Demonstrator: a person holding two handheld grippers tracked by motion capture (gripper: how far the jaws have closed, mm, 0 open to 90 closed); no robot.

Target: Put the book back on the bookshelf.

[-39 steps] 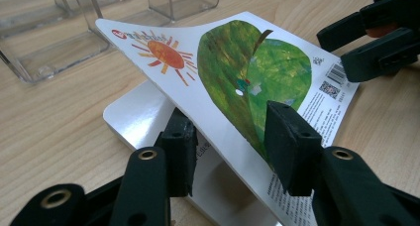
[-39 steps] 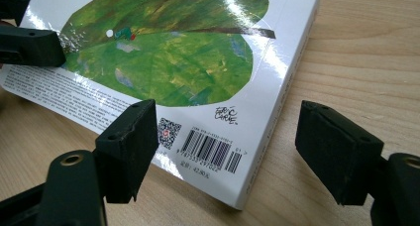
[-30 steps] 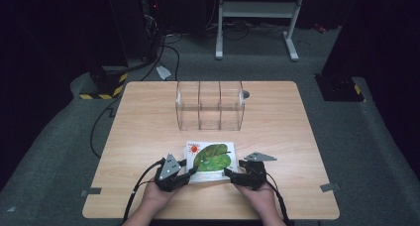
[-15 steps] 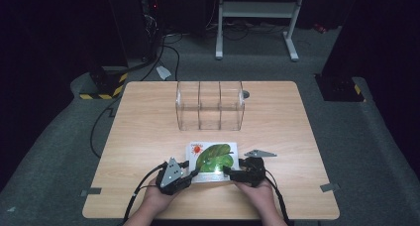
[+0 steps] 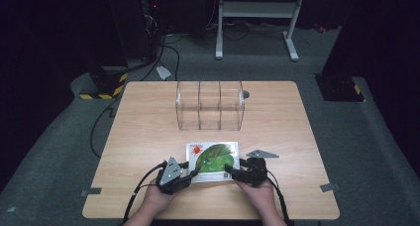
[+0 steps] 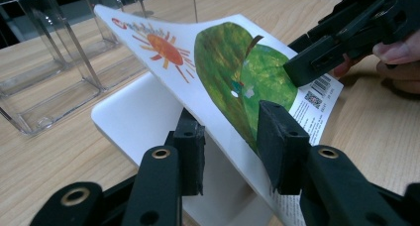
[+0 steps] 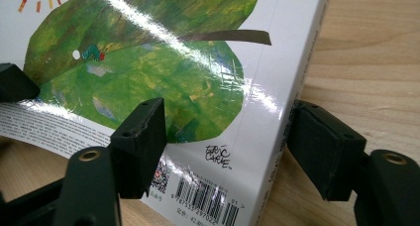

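I see a picture book [image 5: 213, 156] lying near my edge of the tabletop [image 5: 148, 132], with its back cover facing up, showing a big green leaf and an orange sun. My left gripper [image 6: 233, 146] has its jaws on both sides of the back cover, one under and one on top, and the cover is lifted and bent up off the white page below. I think it pinches the cover so the book can be opened. My right gripper [image 7: 223, 141] sits at the spine corner by the barcode. Its jaws are wide, one resting on the cover and one out past the spine on the wood, so it is not squeezing anything yet. I think it is there to hold the book down so it does not slide while the cover goes up. A clear plastic holder [image 5: 210, 105] with three slots stands farther back, well apart from the book. Maybe the book goes in there later, but I cannot be sure.
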